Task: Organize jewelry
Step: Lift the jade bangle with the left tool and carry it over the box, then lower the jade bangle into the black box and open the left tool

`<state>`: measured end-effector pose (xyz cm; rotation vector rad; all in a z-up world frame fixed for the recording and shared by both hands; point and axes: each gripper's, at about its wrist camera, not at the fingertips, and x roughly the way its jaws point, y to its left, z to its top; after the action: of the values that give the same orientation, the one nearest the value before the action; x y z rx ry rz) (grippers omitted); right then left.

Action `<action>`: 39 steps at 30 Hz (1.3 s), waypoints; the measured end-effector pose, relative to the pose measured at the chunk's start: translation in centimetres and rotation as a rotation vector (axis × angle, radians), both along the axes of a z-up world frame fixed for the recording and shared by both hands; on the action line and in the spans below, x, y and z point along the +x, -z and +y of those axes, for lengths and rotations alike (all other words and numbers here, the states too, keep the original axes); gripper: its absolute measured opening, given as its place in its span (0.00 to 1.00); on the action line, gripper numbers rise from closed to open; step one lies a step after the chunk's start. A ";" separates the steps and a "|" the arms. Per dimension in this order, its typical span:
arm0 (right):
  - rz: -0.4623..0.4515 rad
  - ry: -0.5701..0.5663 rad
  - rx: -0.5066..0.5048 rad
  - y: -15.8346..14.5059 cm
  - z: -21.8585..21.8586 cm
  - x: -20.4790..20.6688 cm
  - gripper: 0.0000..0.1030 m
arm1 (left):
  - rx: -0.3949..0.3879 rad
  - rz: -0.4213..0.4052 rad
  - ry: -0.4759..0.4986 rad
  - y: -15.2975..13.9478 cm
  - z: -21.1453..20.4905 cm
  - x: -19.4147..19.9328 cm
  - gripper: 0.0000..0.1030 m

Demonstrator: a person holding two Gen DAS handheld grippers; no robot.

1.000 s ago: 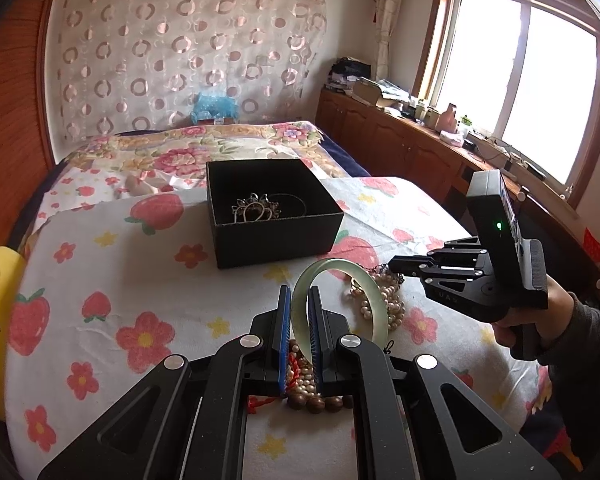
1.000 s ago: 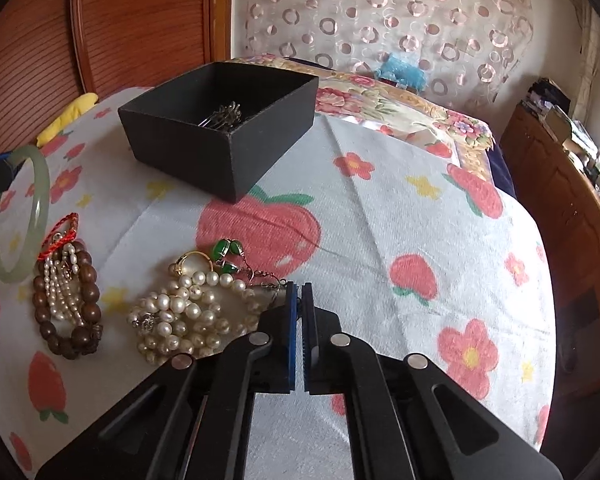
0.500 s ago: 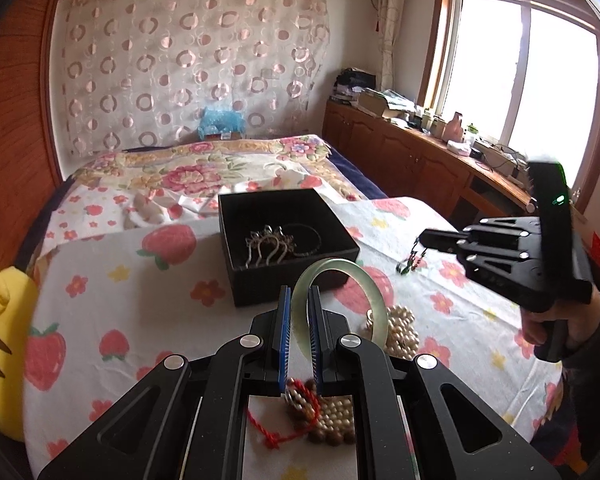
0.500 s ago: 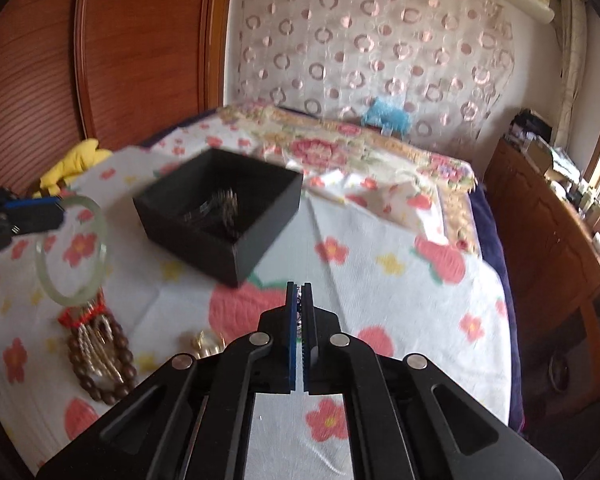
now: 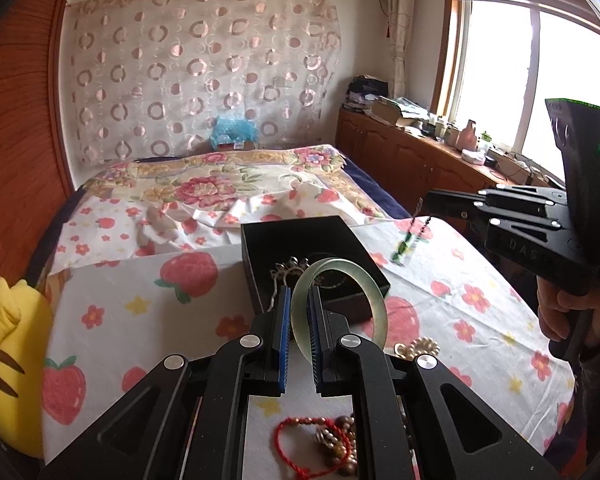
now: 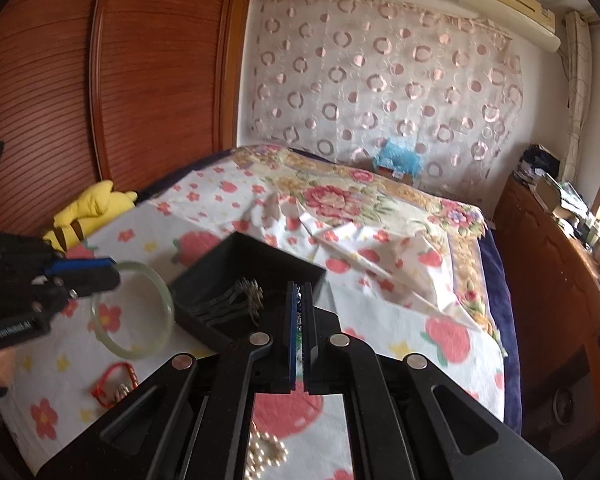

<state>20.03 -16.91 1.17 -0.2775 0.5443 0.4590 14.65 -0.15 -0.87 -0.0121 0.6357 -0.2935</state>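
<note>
Bed (image 5: pixel 228 184) with floral quilt fills the background; in front of it, a table under a strawberry-and-flower cloth (image 5: pixel 140 320). Yellow plush toy (image 5: pixel 8 344) at the cloth's left edge.

Black open-top box (image 5: pixel 256 256) sits mid-cloth; a silver crown-like piece (image 6: pixel 248 294) and a thin dark chain lie inside it.

Left gripper (image 5: pixel 299 312): pads pressed onto the near rim of a pale green jade bangle (image 5: pixel 374 296), which is held upright, off the cloth, just in front of the box's near wall. From the right wrist view the bangle hangs beside the box's left corner.

Right gripper (image 6: pixel 300 308): fingers nearly together, pinching a thin dark chain with green stones (image 5: pixel 406 246); it dangles above the cloth to the right of the box.

Loose on the cloth: pearl strand (image 5: pixel 418 346) near the box's front right; red cord with brown beads (image 5: pixel 320 444) under the left gripper.
</note>
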 end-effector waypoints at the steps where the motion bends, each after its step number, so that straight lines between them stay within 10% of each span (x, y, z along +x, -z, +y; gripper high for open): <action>1: 0.000 -0.004 0.008 -0.2 0.1 0.2 0.02 | 0.001 -0.001 -0.002 0.0 0.0 0.0 0.07; 17: 0.210 -0.050 0.088 4.4 1.7 5.0 0.03 | 0.024 0.021 -0.030 0.5 0.5 3.3 0.07; 39: 0.158 -0.025 0.032 6.1 -1.8 1.9 0.03 | 0.087 0.099 -0.018 3.5 -2.9 8.8 0.07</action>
<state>21.94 -18.71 -4.92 -0.2188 0.6878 0.5161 23.49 -3.09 -4.38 0.0515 0.7455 -0.2486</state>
